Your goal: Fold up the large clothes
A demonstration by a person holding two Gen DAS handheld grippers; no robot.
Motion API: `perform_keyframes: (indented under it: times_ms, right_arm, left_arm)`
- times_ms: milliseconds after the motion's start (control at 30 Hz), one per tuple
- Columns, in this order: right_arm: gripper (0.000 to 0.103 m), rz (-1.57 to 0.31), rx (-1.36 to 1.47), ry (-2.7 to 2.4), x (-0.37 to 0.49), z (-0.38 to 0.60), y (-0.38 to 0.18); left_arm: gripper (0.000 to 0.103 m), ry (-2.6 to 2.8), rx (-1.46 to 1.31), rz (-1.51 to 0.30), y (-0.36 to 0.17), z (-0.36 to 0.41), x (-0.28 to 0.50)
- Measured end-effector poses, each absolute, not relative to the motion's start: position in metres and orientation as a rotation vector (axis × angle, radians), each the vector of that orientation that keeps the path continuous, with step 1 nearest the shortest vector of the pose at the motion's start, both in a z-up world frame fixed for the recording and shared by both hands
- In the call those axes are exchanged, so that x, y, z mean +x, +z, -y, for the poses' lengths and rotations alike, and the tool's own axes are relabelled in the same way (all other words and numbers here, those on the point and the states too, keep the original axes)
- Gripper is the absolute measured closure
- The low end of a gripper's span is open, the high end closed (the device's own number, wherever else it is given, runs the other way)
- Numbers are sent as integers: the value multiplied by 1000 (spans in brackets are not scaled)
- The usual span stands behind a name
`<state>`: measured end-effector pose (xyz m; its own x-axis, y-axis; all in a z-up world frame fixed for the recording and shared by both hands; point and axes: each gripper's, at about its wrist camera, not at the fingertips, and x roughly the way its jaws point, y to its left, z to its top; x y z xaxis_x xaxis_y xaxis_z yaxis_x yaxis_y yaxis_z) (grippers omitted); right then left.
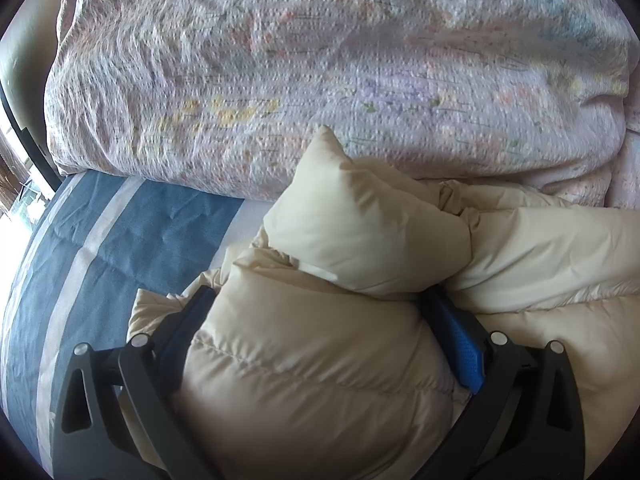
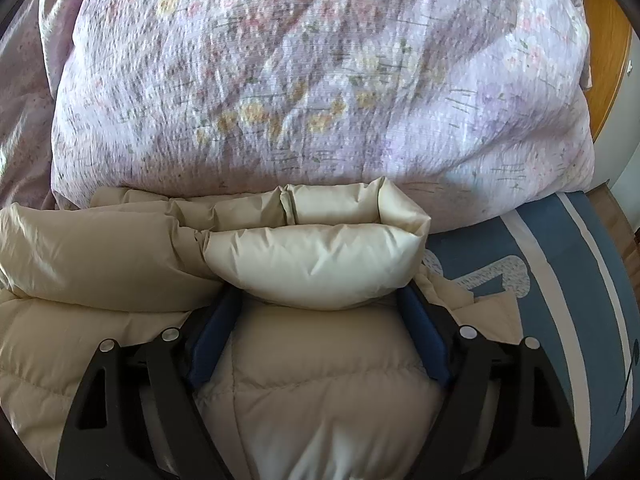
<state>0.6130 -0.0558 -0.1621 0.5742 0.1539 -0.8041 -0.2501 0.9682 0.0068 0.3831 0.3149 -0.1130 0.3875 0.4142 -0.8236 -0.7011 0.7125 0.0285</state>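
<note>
A cream quilted down jacket (image 1: 320, 360) lies on a bed, on a blue sheet with pale stripes (image 1: 120, 240), directly in front of a bulky floral duvet (image 1: 320, 60) that it touches along its far edge. In the right wrist view the same jacket (image 2: 320, 380) fills the lower half, with a rolled, puffed section (image 2: 320, 264) lying across it just ahead of the fingers.

Left claw (image 1: 320, 300): its jaws stand wide, one on each side of a thick puffed fold of the jacket. The blue pad (image 1: 464, 352) lies against the fabric on one side; whether both pads actually press cannot be told, so the hold is uncertain.

Right claw (image 2: 320, 300): its jaws stand wide apart around a quilted panel. The fabric bulges between the blue pads (image 2: 208, 344) without visible pinching; this reads as released.

Handling notes, as judgement:
- The jacket should be light, very soft and highly compressible. It will spring back when let go.
- The shell looks smooth and slightly glossy, so it will probably slip from a shallow pinch.
- Take hold at a stitched seam, hem or collar edge, where the layers are thinner and the claw can close fully.
- Avoid gripping the fullest puffs: the filling squeezes out sideways and the hold loosens.
- Nothing here looks fragile.
</note>
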Motion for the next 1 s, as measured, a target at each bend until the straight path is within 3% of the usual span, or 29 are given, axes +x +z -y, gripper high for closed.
perform_keyframes:
  times_ms: [300,400,500,767,1000]
  right_arm:
    - [21,-1001,-71,249,608,82,-125]
    - [13,-981,-36,249,594,113,-100]
    - [13,-1015,-4,254,582,147,-92]
    - [13,-1228,181,307,556,208,-120]
    - [14,-1302,287,339,536,225,-138]
  left_arm:
    - [3,699,-399,-954,-79,-312,352]
    - [3,683,-409,-936,-59,-312,321]
    - [3,684,-433,-944,-52,-316,293]
    - [6,658,-520,-1002,-71,-309,251]
    - [15,620,-634,-1010,-95,-307,236]
